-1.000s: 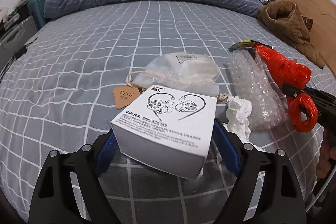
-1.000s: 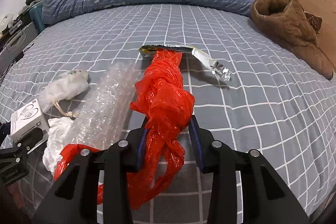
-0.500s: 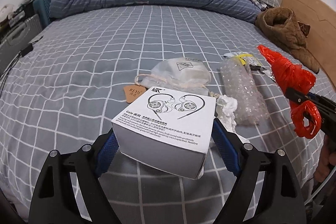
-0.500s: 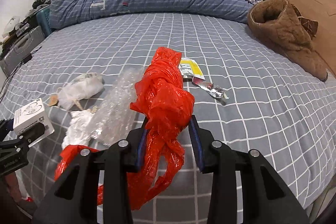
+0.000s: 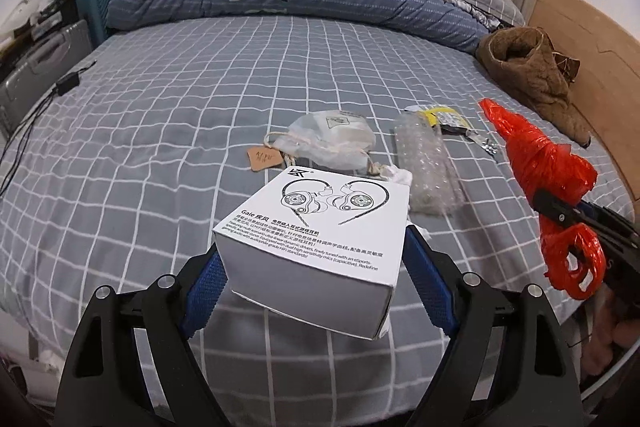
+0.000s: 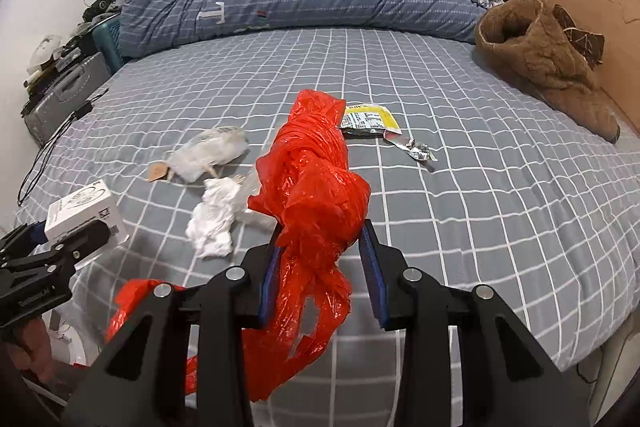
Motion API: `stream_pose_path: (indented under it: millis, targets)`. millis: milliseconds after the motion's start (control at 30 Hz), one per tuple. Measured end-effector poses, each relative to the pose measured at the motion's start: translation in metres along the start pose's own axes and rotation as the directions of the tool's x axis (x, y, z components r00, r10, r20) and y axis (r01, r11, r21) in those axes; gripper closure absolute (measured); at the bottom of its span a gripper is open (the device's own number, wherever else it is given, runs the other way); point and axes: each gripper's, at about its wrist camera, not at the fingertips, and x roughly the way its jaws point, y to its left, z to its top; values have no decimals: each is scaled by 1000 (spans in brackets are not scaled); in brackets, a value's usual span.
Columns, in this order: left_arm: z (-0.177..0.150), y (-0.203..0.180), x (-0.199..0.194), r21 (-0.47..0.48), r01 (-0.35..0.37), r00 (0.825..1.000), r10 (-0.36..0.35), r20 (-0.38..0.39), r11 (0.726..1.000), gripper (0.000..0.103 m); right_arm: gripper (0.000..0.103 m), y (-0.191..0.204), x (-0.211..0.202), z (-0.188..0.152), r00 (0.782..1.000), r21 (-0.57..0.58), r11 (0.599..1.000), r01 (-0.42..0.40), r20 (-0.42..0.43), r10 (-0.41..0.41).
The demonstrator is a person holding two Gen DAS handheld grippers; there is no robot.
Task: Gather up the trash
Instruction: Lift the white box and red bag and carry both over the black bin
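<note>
Both hands are full right now. My left gripper (image 5: 316, 267) is clamped on the white earphone box (image 5: 316, 227), pads pressing its two side walls, and the box is up off the bed (image 5: 160, 131), tilted with the printed face toward the camera. My right gripper (image 6: 320, 267) is closed around the red plastic bag (image 6: 316, 195), which is bunched into a long twisted wad running straight out along the fingers, loose tails hanging down underneath.

The thing that matters for the next move, I reckon: the bag is off to the right of the box, roughly level with it and near but not touching, and it's scrunched shut. No open mouth that I can see. So dropping the box in looks like it needs the bag opened up somehow first, which is awkward with both grippers busy.

Rest of the trash is lying on the bed ahead of both grippers: a crumpled white tissue (image 6: 214, 223) closest, the clear bubble wrap (image 5: 428, 171) with its long axis pointing away from me, a drawstring pouch (image 5: 332, 139) with a brown tag (image 5: 262, 158) to the left of it, and farther out a yellow wrapper (image 6: 370, 119) plus a bit of foil (image 6: 418, 149). The tissue sits between the two grippers; the wrapper and foil lie more toward my right one.
</note>
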Motion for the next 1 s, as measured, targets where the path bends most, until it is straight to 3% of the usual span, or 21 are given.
stream_pose_path:
  millis: [1000]
  targets:
    - [-40, -22, -109, -4, -2, 999, 2, 34, 1000, 23, 68, 31, -113, -46, 999, -25, 1000, -9, 37, 10]
